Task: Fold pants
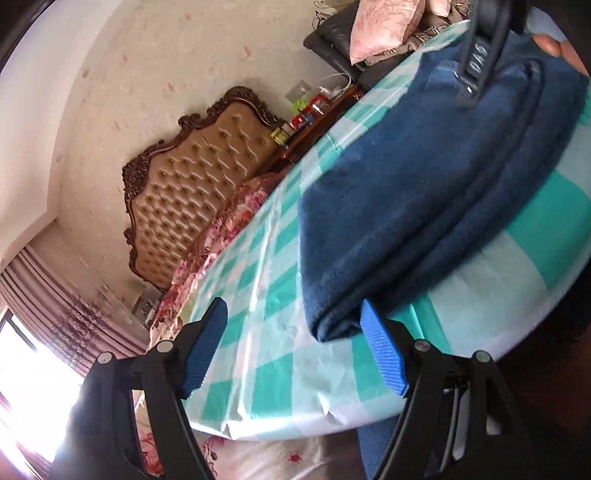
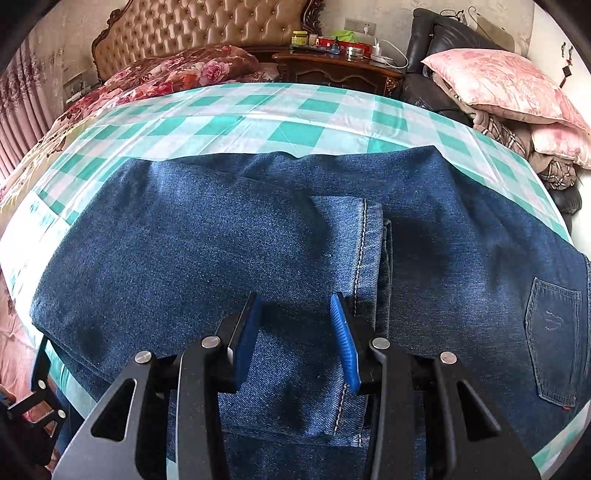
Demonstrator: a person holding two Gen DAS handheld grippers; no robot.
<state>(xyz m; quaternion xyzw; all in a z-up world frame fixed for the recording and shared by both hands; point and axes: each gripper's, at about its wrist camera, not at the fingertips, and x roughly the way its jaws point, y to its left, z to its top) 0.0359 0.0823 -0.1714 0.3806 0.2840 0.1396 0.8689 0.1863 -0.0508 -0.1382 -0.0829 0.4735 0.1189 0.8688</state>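
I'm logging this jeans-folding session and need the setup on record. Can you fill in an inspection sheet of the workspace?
Surface: table under a green-and-white checked cloth, creased.
Job's things: blue jeans lying folded on the cloth, hem on top, back pocket facing up.
Clutter: nothing seen on the cloth besides the jeans.
Grippers: left gripper open over the cloth at the jeans' folded edge, holding nothing; right gripper open above the jeans near the hem, nothing between the jaws.
Cables: white charger lead on the nightstand.
Surroundings: bed with tufted headboard, floral blanket, pink pillow on a dark chair, curtains.
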